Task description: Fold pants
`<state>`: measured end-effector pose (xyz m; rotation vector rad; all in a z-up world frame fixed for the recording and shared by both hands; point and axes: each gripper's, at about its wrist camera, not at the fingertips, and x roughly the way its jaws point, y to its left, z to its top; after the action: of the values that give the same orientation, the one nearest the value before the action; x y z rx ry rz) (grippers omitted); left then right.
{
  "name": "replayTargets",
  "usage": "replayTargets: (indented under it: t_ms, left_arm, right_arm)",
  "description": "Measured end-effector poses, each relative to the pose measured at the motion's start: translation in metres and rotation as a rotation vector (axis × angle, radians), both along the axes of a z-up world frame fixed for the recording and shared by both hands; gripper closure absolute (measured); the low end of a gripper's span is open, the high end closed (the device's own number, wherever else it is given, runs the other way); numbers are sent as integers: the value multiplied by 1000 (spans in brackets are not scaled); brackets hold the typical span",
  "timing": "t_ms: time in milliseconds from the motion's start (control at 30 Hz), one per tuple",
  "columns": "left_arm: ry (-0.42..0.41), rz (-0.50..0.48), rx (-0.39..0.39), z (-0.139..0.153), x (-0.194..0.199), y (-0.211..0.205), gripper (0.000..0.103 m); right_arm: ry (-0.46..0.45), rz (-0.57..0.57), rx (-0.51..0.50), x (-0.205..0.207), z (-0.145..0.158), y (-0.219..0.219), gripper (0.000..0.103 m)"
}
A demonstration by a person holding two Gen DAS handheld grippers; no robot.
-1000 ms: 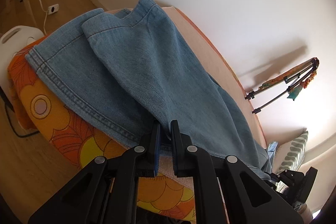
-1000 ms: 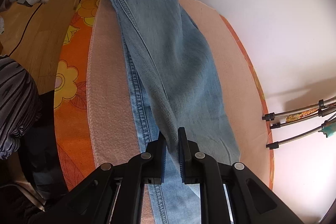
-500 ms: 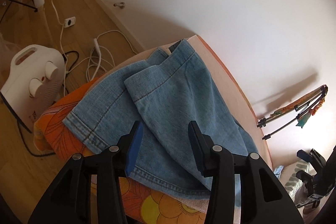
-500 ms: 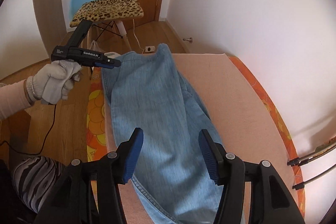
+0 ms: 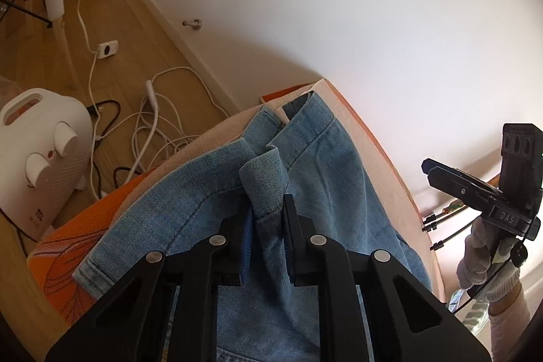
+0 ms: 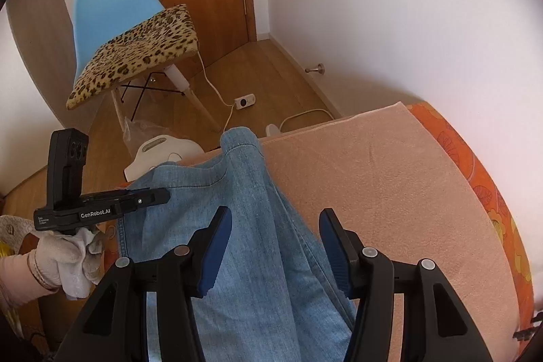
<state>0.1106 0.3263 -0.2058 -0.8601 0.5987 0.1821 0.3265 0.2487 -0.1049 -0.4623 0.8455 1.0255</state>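
Judging by the layers, about midway: jeans [image 6: 258, 246] already doubled lengthwise, one leg stacked on the other, lying along the pink towel [image 6: 390, 192] over the orange flowered bedcover [image 6: 488, 192]; crosswise folds apparently not yet made.

Left gripper [image 5: 266, 226] nearly closed around a raised hem cuff of the upper leg, denim bunched between the blue pads [image 5: 247, 240]; seen from the right wrist, tip at the near hem edge. Firm pinch or only loose contact: cannot tell for sure, though cloth fills the gap.

Right gripper [image 6: 276, 246] spread wide, holding nothing, hovering above the mid-length of the legs.

Light blue, faded denim, with darker stitched hems; soft ridges along the length, far hem hanging over the bed's end. Likely limp, prone to sliding apart when lifted.
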Motion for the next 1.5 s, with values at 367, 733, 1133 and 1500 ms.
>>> replayTargets:
  t_ms: [367, 733, 1133, 1500]
  left_arm:
    - [-88, 83, -72, -1, -85, -3, 96]
    - [-75, 69, -22, 3, -94, -7, 96]
    - [-48, 73, 39, 2, -75, 3, 78]
    - [-100, 61, 49, 9, -92, -10, 100]
  right_arm:
    - [149, 37, 8, 32, -36, 55, 62]
    - [102, 63, -130, 31, -74, 112, 50]
    - [87, 107, -90, 18, -76, 121, 102]
    - [24, 91, 19, 12, -32, 101, 103]
